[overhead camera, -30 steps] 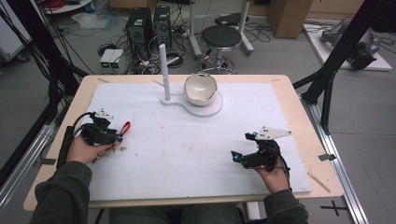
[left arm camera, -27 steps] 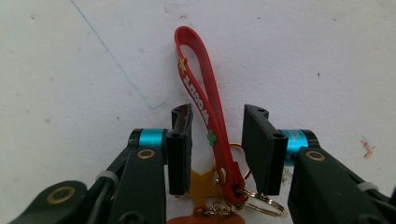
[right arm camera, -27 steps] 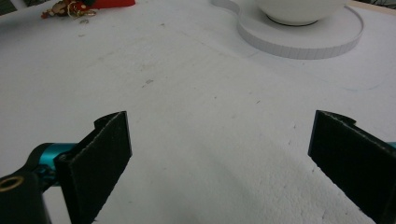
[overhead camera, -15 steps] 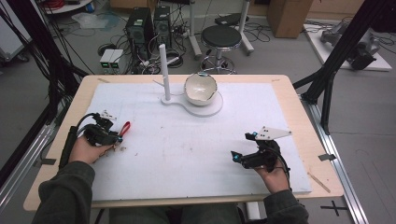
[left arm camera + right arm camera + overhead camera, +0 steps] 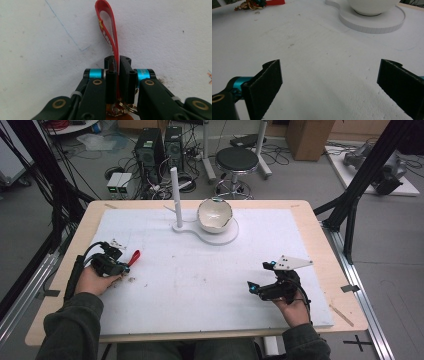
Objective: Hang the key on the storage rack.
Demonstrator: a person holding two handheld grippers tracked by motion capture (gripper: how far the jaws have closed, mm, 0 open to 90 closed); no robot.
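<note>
— Where do we have the red strap [image 5: 109,30] right now?

— We have it pinched in our left gripper [image 5: 117,63]. In the left gripper view the two black jaws have just been closing, and now they stand almost together with the strap's flat tail clamped between the pads. The looped end sticks out past the jaw tips and lies on the white mat [image 5: 40,75]. Down between the jaw roots we can make out a bit of metal ring and something orange, too cramped to tell more.

— And from the high view?

— There the left gripper [image 5: 124,267] sits near the left edge of the mat, our left hand [image 5: 95,279] wrapped around its body, and the red strap [image 5: 134,257] pokes out from its tip, pointing toward the middle of the table. Small brownish scraps lie on the mat just beside the hand.

— What about our other side?

— The right gripper [image 5: 259,277] rests low over the mat near the right front corner, well apart from the strap. In the right gripper view its jaws stand wide, with bare mat between them — nothing held. At the top left of that view we see the red strap [image 5: 275,2] far off, beside a small bright cluster of metal bits.

— Anything between the two?

— Farther back stands the white bowl [image 5: 215,215] on its white base [image 5: 222,237], with a white post [image 5: 175,195] upright just to its left. Both are well away from either gripper.
</note>
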